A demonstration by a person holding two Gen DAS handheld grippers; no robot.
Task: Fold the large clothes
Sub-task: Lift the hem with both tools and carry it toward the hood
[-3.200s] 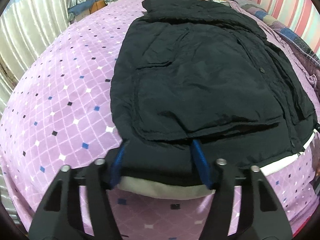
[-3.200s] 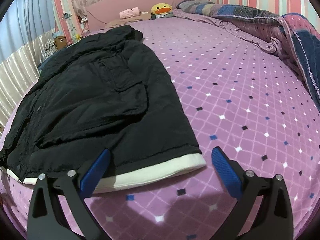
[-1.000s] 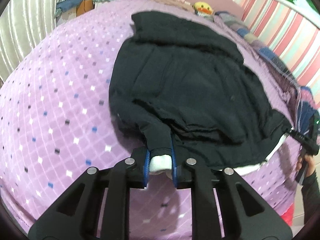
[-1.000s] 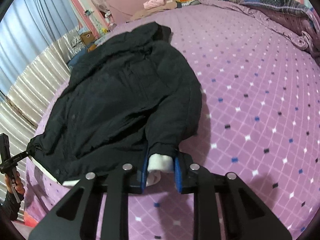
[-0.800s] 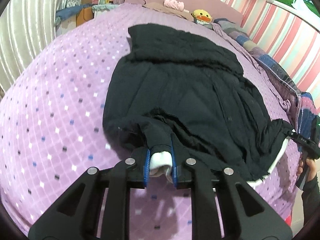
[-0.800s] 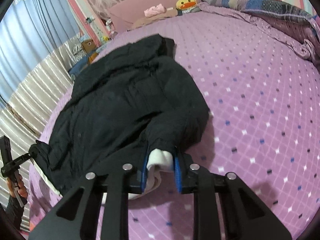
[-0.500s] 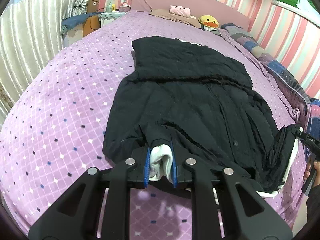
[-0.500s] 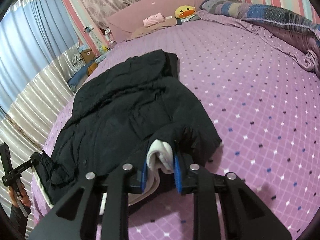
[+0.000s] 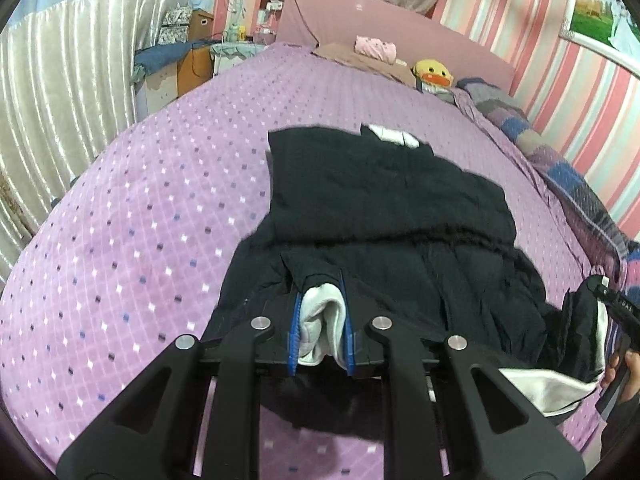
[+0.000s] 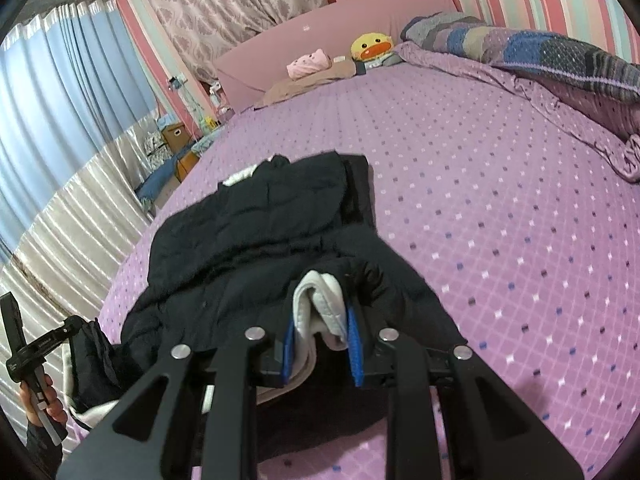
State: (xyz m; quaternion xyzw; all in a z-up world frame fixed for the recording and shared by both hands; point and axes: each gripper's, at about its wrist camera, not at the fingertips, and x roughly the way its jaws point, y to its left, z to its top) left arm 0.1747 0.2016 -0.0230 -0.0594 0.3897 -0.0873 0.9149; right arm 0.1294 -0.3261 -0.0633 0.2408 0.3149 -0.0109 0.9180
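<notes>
The black coat lies spread on the purple bed, collar end towards the headboard. Compared with a second ago, its near half has come up off the quilt and rides forward over the rest, so the bottom-to-top fold is about halfway through. Three seconds back the hem lay flat with my claws open around it. Now my left claw is pinched nearly closed on one corner of the white-lined hem, and my right claw is likewise clamped on the other corner. I judge the next move is carrying both corners onward to the shoulders, level with each other.
</notes>
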